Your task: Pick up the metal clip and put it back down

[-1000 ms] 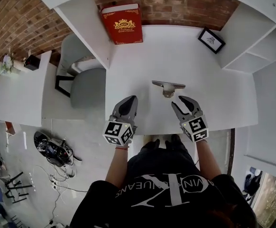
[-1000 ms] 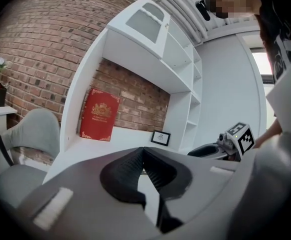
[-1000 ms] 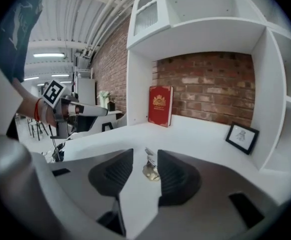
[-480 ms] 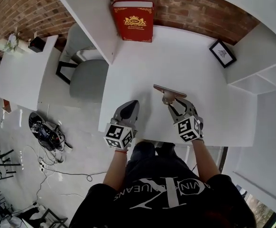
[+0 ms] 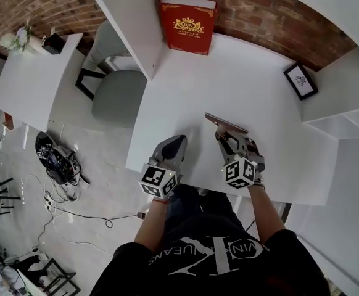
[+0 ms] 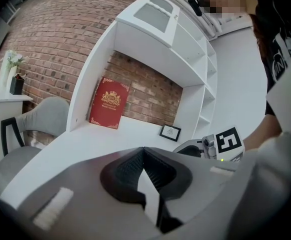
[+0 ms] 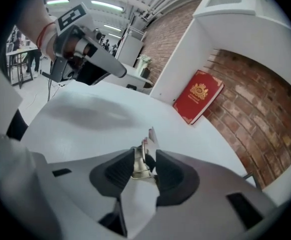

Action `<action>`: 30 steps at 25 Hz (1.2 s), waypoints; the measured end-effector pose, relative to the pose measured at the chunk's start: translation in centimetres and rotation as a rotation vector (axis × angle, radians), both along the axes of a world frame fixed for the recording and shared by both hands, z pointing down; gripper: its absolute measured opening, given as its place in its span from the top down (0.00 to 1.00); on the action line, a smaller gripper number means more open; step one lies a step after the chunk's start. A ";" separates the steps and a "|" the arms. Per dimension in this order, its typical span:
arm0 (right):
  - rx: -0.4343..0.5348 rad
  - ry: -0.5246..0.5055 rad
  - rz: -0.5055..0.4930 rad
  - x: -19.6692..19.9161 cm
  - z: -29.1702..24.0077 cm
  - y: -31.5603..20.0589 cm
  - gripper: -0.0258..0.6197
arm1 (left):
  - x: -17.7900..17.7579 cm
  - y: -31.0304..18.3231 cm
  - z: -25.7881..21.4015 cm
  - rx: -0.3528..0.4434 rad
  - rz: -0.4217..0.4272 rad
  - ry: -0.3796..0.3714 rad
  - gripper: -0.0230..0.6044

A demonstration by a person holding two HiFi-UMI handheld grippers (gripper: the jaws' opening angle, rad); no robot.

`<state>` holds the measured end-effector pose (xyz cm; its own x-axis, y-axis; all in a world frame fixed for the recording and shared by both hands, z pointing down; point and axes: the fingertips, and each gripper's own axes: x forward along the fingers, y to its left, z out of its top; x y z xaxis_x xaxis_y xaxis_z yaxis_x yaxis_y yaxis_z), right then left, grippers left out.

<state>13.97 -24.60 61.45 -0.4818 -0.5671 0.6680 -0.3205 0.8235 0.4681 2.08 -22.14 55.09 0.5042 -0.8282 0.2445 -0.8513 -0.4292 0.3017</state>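
Grey right-hand fingers, dark-padded: closing, with the metal clip between them. Its handle fills the gap and meets a pad on either side. Nothing else lies within the right gripper.

Metal clip: silvery, with a brassy tint at the handle. One long flat jaw bar stands out past the fingertips, and a thin edge rises just beyond them. From the head view the bar lies crosswise in front of the fingertips, resting on the white desk.

Left gripper: tips drawn together, holding nothing. It hangs over the desk's near edge, well to the left of the clip and apart from it.

Beyond the right fingers, far across the desk: red book with a gold crest, leaning upright against the brick wall. To the right of the fingers, well apart: small black picture frame. Left of the left gripper, off the desk: grey chair.
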 end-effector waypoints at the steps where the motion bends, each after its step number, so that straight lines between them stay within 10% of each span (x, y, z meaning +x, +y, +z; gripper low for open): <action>1: 0.010 -0.003 0.007 0.0 -0.1 -0.2 0.76 | 0.1 0.2 0.1 -0.003 0.000 0.001 0.95; 30: 0.061 -0.190 0.189 2.5 -6.3 -3.6 0.93 | -1.6 -0.3 -2.6 0.040 -0.007 -0.009 0.95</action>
